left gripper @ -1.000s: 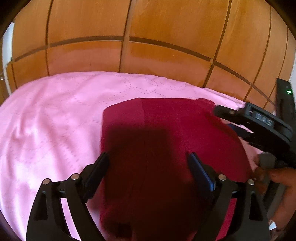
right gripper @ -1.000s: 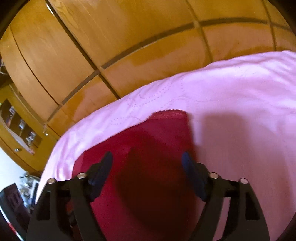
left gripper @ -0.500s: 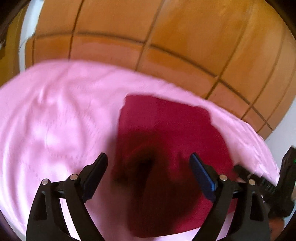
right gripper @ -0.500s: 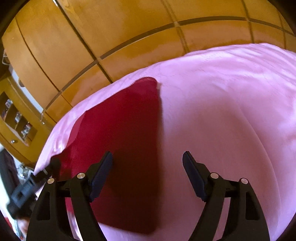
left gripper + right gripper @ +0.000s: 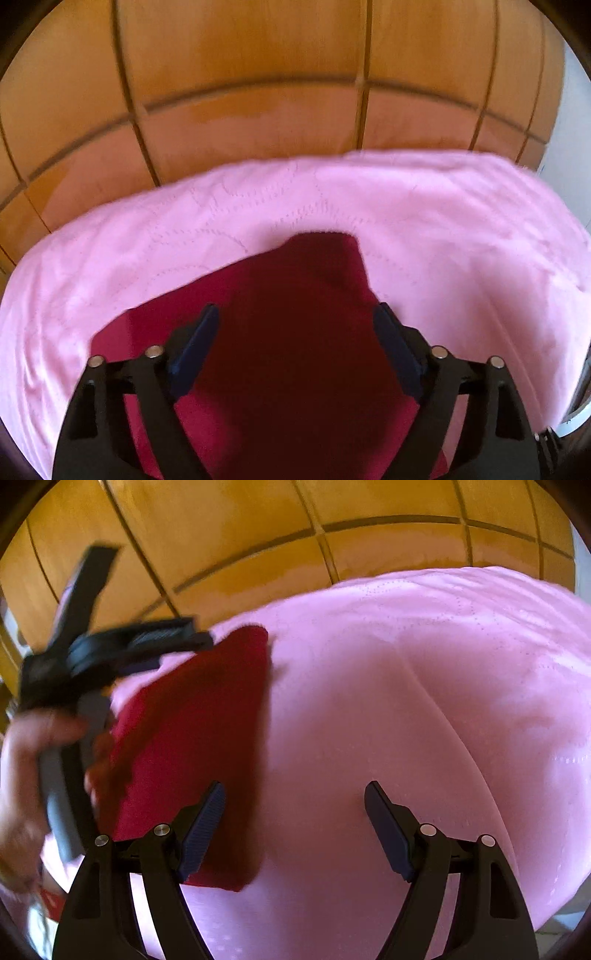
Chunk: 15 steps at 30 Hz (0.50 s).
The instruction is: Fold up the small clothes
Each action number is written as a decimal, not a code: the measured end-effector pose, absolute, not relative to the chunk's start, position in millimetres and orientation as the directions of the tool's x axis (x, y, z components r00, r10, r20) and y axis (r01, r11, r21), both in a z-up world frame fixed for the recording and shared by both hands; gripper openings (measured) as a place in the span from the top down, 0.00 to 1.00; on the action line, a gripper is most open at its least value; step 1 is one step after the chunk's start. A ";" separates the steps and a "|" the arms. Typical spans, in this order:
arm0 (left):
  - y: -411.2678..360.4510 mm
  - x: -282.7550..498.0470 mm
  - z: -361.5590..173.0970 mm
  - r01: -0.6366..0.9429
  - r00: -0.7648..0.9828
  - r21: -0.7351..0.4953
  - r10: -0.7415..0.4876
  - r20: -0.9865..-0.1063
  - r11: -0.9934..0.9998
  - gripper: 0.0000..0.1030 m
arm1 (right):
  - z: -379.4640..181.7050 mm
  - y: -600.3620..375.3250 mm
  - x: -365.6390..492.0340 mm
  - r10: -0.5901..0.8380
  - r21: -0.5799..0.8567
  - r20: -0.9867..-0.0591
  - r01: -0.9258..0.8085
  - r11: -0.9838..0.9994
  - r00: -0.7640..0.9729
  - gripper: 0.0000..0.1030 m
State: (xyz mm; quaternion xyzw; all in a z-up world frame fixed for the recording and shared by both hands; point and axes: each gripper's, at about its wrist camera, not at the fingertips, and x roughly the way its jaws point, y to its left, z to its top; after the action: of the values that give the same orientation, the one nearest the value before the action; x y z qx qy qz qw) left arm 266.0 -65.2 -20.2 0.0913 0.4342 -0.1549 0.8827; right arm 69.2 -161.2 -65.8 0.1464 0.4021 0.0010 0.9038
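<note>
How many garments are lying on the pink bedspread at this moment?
1. A single dark red garment lies on the pink bedspread, directly under the open left gripper and left of the open right gripper. Others outside the frames can't be ruled out.

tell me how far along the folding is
Looks nearly done: the dark red garment lies as a compact, straight-edged rectangle on the pink quilt. In hand: nothing; the left gripper and right gripper are both open. Possibly left: one more fold or setting it aside.
</note>
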 end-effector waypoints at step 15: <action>-44.5 297.3 -51.1 0.294 0.506 -0.108 -0.251 -0.825 0.950 0.23 | -88.9 -146.3 67.8 0.026 0.058 -0.686 0.019 0.998 0.727 0.26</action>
State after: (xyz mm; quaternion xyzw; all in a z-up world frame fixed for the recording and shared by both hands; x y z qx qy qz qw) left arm 297.3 -44.5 -51.1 0.0232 0.4716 -0.1572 0.8674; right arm 67.8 -146.3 -88.9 0.0302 0.3696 0.0020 0.9287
